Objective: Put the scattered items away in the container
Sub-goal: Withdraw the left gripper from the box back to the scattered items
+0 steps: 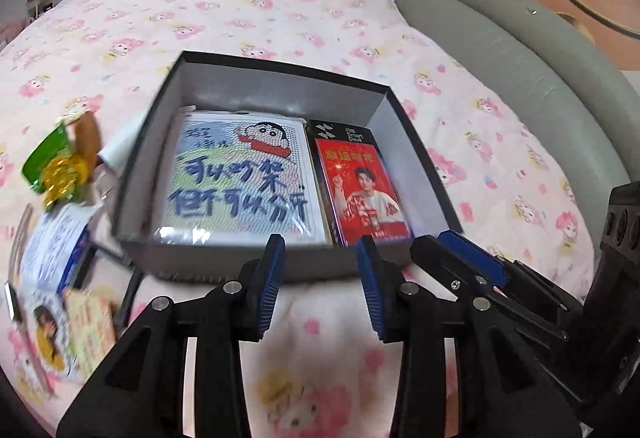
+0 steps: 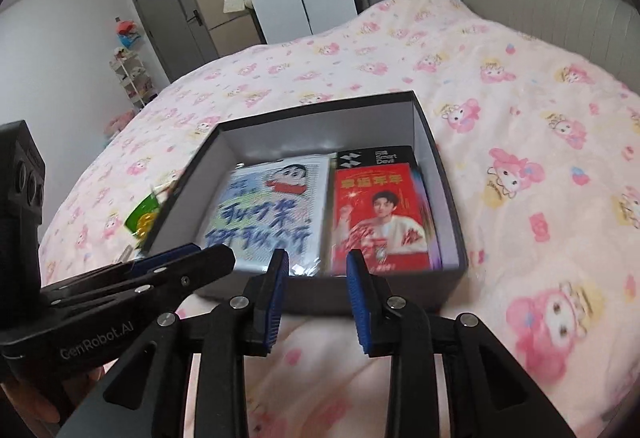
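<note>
Pink cartoon-print bedding [image 2: 500, 86] fills the scene, a grey padded headboard [image 1: 500, 50] at upper right of the left wrist view. At centre frame sits the dark open box [image 1: 384, 106], and in it lie a cartoon picture in a plastic sleeve [image 1: 240, 174] and, right beside it, a red phone-case pack [image 1: 360, 194]. At the left edge, outside the box, loose bits are on the bed: a green-and-gold wrapped trinket [image 1: 60, 166], a blue-and-white packet [image 1: 56, 238], some photo cards [image 1: 60, 334]. Left gripper [image 1: 320, 270] and right gripper [image 2: 316, 278] hover at the box's near wall, jaws parted and empty. Those cards look light, thin and slick, so an edge pinch suits them; the crinkly trinket seems to want a gentle hold. The box's near-left corner crowds the packet.
</note>
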